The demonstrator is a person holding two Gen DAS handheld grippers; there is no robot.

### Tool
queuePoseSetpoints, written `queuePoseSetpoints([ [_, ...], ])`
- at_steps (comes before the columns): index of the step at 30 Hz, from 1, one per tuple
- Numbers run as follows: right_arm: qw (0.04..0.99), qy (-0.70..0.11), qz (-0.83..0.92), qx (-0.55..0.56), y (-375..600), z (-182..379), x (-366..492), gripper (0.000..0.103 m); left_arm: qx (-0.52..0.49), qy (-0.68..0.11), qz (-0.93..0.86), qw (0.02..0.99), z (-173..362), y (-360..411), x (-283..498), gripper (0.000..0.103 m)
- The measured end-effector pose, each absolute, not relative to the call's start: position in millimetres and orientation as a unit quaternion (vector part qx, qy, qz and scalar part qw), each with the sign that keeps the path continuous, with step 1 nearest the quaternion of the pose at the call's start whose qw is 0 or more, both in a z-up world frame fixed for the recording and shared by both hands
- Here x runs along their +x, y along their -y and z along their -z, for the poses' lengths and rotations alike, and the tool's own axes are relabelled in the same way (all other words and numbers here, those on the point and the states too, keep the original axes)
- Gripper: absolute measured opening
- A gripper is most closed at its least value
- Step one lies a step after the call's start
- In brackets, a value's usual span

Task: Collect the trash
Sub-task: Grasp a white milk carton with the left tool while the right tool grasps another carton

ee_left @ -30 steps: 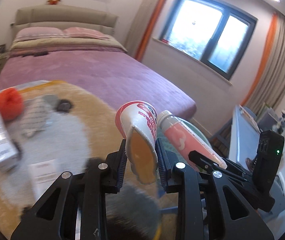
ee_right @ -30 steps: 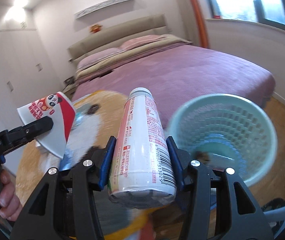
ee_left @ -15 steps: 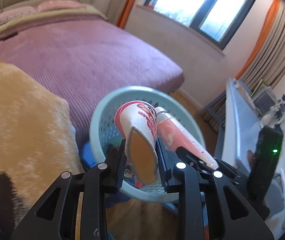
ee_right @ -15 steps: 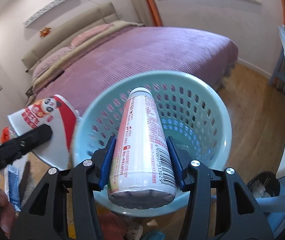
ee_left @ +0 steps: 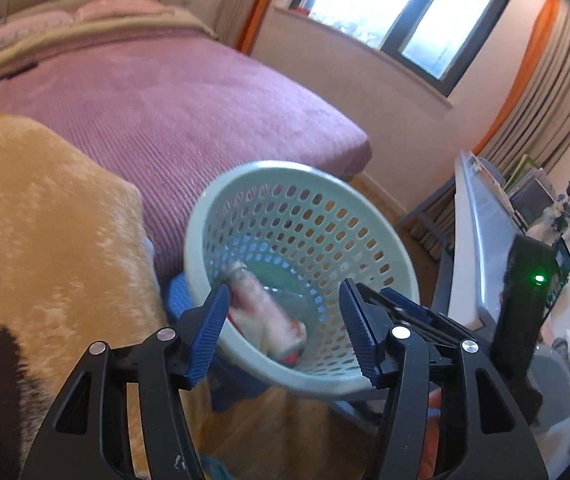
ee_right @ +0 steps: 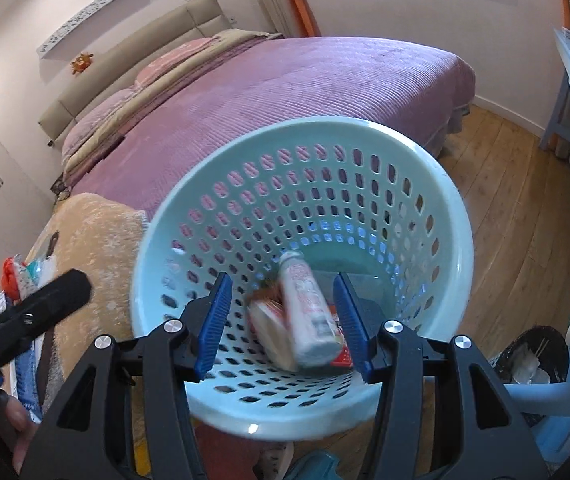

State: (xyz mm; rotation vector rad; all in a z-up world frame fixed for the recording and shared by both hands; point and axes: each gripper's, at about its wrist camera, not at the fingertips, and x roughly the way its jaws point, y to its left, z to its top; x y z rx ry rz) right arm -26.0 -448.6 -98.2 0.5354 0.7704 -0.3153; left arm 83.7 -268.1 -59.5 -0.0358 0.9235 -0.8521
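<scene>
Both grippers hang over the basket (ee_right: 425,184), left gripper (ee_left: 285,328) just sprung apart, right gripper (ee_right: 281,320) spread too, neither gripping anything. Bottle (ee_right: 309,316) and cup (ee_right: 273,332) (blurred) lie inside the basket, beside the bed (ee_right: 285,92).

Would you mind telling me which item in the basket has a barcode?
The pink-and-white bottle, lying inside the pale green basket, shows the barcode near its base; the crushed paper cup beside it shows none.

Purple-covered bed (ee_right: 305,92) on wooden floor (ee_right: 517,216), daylit window (ee_left: 401,16).
</scene>
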Motion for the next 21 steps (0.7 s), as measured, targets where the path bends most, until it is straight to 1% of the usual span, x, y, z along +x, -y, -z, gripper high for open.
queuePoseSetpoints([
  [2,0.882,-0.37,0.149,0.25,441.2,92.9,-25.6,0.049,-0.016,-0.416,0.401,0.816,48.2,259.0,75.7,0.061],
  [7,0.893,-0.359,0.129,0.238,416.7,78.4,-27.7,0.05,-0.022,-0.374,0.385,0.843,17.7,215.1,61.1,0.063],
  [11,0.908,-0.345,0.104,0.214,383.0,57.2,-25.1,0.05,-0.053,-0.342,0.364,0.865,-3.8,173.0,60.1,0.071],
  [14,0.92,-0.334,0.075,0.192,349.2,40.7,-20.0,0.05,-0.077,-0.312,0.33,0.887,-18.2,126.1,62.3,0.076],
  [16,0.926,-0.329,0.057,0.175,323.4,30.6,-16.4,0.05,-0.083,-0.301,0.301,0.901,-23.5,100.7,63.2,0.076],
  [18,0.931,-0.325,0.03,0.164,295.3,23.0,-12.6,0.056,-0.086,-0.294,0.259,0.916,-25.6,72.0,68.1,0.076],
  [21,0.935,-0.32,-0.005,0.155,257.8,18.3,-9.0,0.058,-0.095,-0.294,0.203,0.929,-23.4,31.6,80.7,0.076],
])
